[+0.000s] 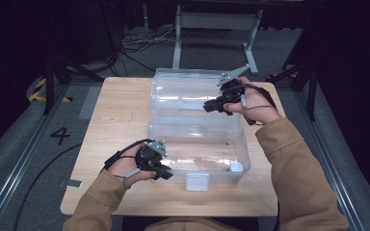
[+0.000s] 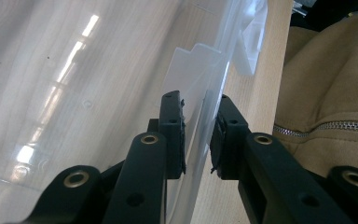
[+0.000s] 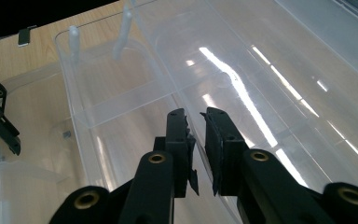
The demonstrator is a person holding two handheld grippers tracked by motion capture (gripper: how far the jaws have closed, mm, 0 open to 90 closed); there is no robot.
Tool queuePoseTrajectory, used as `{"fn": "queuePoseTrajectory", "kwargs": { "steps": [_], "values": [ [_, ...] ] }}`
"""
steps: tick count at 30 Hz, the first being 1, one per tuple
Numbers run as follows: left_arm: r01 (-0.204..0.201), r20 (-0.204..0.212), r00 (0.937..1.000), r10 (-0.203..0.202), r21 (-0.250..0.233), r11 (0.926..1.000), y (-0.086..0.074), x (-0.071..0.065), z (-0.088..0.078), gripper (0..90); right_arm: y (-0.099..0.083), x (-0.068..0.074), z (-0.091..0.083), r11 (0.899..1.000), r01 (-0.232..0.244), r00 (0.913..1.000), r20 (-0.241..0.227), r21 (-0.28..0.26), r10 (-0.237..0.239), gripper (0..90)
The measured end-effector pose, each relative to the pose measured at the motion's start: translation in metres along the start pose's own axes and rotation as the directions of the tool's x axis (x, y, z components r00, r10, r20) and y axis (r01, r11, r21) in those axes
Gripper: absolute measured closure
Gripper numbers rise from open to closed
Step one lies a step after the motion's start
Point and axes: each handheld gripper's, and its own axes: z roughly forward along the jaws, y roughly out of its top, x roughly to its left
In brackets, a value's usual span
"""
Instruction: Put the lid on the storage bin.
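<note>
I hold one claw in each hand over a light wood bench (image 1: pixel 120 110). On the bench sits a big clear plastic box (image 1: pixel 197 159), and its clear lid (image 1: pixel 188 91) lies open behind it, toward 12 o'clock. My left claw (image 1: pixel 161 171) is at the box's near left corner, at about 7 o'clock on the bench. In the left claw view, my left claw (image 2: pixel 198 135) has one black jaw on each side of the thin clear wall of the box (image 2: pixel 200 112). The jaws are a little apart, with the wall between them, and I cannot tell if the pads press on it. My tan sleeve (image 2: pixel 326 93) with a zipper (image 2: pixel 326 127) is off at 3 o'clock in that view. My right claw (image 1: pixel 217 106) is up at about 1 o'clock on the bench, at the right end of the lid. In the right claw view, my right claw (image 3: pixel 196 140) has its jaws close together with a thin clear edge of the lid (image 3: pixel 242 93) running between them. I cannot tell if they squeeze it tight. A small white round thing (image 1: pixel 236 167) lies inside the box at its near right corner. A white clasp (image 1: pixel 197 181) sits on the front of the box, at 6 o'clock. The floor (image 1: pixel 24 144) around the bench is grey, and there is a painted 4 (image 1: pixel 60 135) on it at 9 o'clock.
</note>
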Motion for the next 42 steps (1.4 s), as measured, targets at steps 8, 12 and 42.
{"fn": "queuePoseTrajectory", "kwargs": {
  "steps": [8,12,42],
  "values": [
    [0.005,0.001,1.0,-0.005,0.004,1.0,0.0,0.0,0.0,76.5,-0.001,0.006,-0.004,1.0,0.03,0.9996,-0.004,-0.001,-0.03,81.3],
    [0.006,0.001,1.0,-0.006,0.001,1.0,0.0,0.0,0.0,76.5,-0.001,0.01,-0.006,0.999,0.038,0.9993,-0.001,-0.005,-0.038,81.5],
    [0.016,0.001,0.9999,-0.016,0.005,0.9999,0.0,0.0,0.001,76.0,-0.009,0.041,-0.023,0.993,0.115,0.993,-0.025,0.001,-0.115,82.4]
  ]
}}
